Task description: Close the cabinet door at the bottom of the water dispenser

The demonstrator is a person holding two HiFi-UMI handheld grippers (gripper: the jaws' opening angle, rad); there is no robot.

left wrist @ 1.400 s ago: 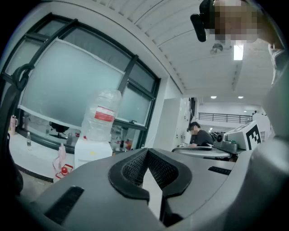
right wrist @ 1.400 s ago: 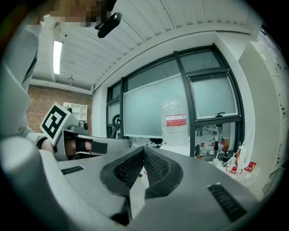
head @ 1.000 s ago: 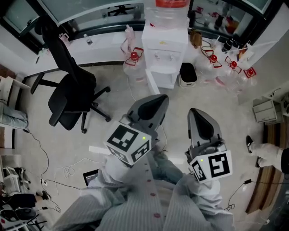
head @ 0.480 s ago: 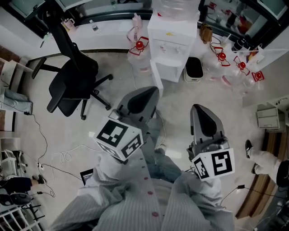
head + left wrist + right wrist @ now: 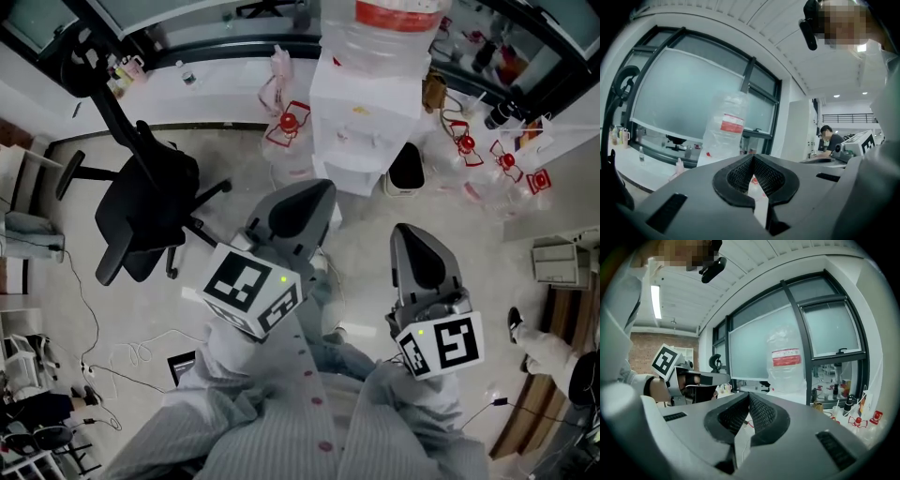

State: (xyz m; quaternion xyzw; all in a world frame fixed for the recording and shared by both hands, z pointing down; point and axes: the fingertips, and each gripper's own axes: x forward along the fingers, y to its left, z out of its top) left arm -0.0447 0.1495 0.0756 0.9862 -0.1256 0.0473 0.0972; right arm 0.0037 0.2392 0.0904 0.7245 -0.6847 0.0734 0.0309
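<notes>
Water dispenser (image 5: 361,98) casing: white plastic, smooth, slight gloss. Bottle (image 5: 380,33) on top: clear plastic w/ red label. Left gripper (image 5: 319,192) & right gripper (image 5: 414,234) shells: matt grey plastic. Pads (image 5: 740,174) seen black, fine mesh texture. Chair (image 5: 141,202): black, matt. Sleeves (image 5: 281,422): striped cloth. Floor (image 5: 103,300): pale, dull.

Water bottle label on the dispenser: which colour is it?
Red label, clearest in the right gripper view.

You wear a pale striped shirt (image 5: 281,427) with small red buttons (image 5: 316,401). Your left gripper (image 5: 319,192) and right gripper (image 5: 406,232) are grey shells, each bearing a cube (image 5: 248,291) of black-and-white square markers.
</notes>
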